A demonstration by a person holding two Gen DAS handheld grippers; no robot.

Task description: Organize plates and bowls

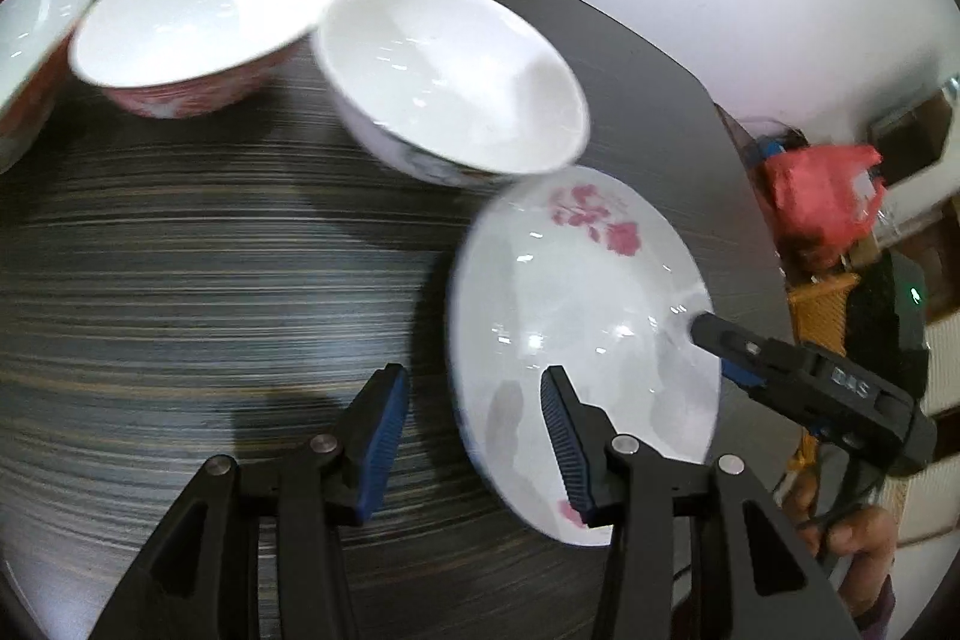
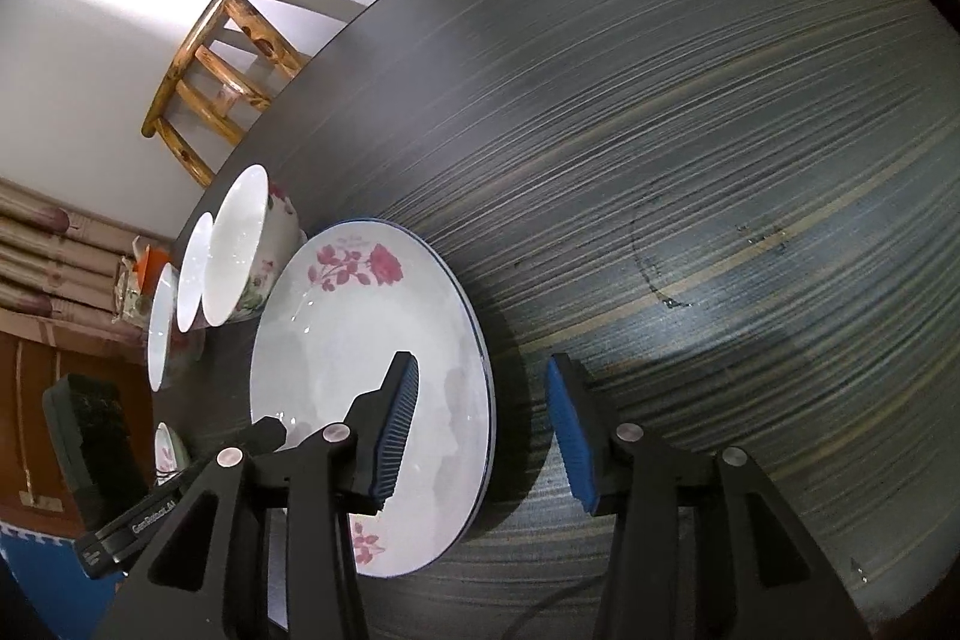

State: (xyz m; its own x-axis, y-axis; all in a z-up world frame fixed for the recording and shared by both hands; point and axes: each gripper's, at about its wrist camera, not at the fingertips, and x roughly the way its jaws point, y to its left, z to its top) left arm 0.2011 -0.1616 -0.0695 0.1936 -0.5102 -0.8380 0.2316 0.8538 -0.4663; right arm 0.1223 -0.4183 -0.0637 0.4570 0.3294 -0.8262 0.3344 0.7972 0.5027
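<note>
Two grippers are working at one plate (image 2: 372, 340). The left gripper (image 1: 474, 436) and the right gripper (image 2: 480, 430) are both spread apart, each with the plate's rim sitting between its fingers, not squeezing yet. The plate is lying flat on the dark surface (image 2: 720, 160), just beside three bowls (image 1: 450, 76). It is looking hard, smooth, slippery and easy to break, so pinching the thin rim seems best. Both grippers are reaching in low from opposite sides.
</note>
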